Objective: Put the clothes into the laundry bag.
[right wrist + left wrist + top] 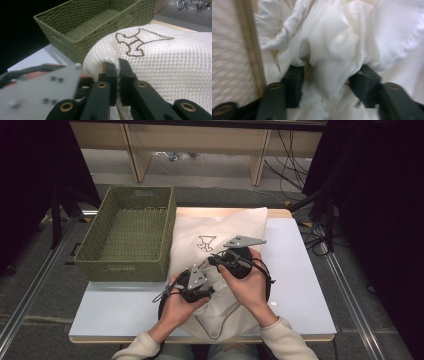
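Overhead, a mesh bag (220, 250) is seen lying on the table (300, 285) beside a basket (127, 232). Closer, the left gripper (327, 80) is spread around white cloth (332, 50); the right gripper (118, 75) is clamped on the bag's edge.

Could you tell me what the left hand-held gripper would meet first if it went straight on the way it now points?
The left hand-held gripper would likely meet the bunched white fabric at once: it already bulges between the open jaws. Depth beyond it is unclear.
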Action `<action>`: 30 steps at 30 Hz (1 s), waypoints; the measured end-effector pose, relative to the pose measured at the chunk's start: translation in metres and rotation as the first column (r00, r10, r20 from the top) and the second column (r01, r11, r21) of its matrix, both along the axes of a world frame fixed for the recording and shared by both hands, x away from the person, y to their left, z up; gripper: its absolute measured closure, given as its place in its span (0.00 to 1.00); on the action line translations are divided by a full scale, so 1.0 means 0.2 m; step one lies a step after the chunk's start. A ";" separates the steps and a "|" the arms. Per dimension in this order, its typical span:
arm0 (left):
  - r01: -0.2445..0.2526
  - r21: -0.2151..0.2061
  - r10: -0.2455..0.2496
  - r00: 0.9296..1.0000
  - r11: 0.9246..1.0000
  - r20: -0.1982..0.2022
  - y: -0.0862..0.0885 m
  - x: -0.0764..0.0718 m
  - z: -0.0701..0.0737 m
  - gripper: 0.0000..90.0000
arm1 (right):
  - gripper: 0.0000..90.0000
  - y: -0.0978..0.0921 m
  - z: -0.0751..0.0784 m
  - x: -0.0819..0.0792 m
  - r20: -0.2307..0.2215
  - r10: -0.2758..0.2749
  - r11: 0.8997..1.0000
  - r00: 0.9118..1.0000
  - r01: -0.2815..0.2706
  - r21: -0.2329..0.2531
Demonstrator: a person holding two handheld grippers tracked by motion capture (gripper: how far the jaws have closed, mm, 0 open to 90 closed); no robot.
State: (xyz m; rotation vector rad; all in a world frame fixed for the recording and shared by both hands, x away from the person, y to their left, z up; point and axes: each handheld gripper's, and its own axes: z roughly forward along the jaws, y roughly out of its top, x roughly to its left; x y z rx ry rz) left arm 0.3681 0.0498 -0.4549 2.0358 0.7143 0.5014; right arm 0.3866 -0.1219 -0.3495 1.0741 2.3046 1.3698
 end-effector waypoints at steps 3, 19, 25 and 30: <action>-0.005 -0.042 0.005 1.000 0.999 0.005 0.05 -0.06 0.06 0.39 | 0.98 0.00 0.00 0.00 0.002 0.003 1.000 1.000 -0.003 -0.001; 0.025 0.112 -0.018 0.997 0.993 -0.070 0.21 -0.14 -0.02 0.34 | 0.98 0.00 0.00 0.00 0.011 -0.002 1.000 1.000 0.002 -0.018; 0.049 0.193 -0.031 0.995 0.980 -0.096 0.13 -0.09 -0.14 0.52 | 0.98 0.01 -0.01 0.00 -0.007 0.004 1.000 1.000 -0.004 -0.016; 0.019 0.175 0.001 0.994 0.984 -0.110 0.08 -0.06 -0.19 0.65 | 0.98 0.02 -0.02 0.00 0.004 0.015 0.999 1.000 -0.015 -0.030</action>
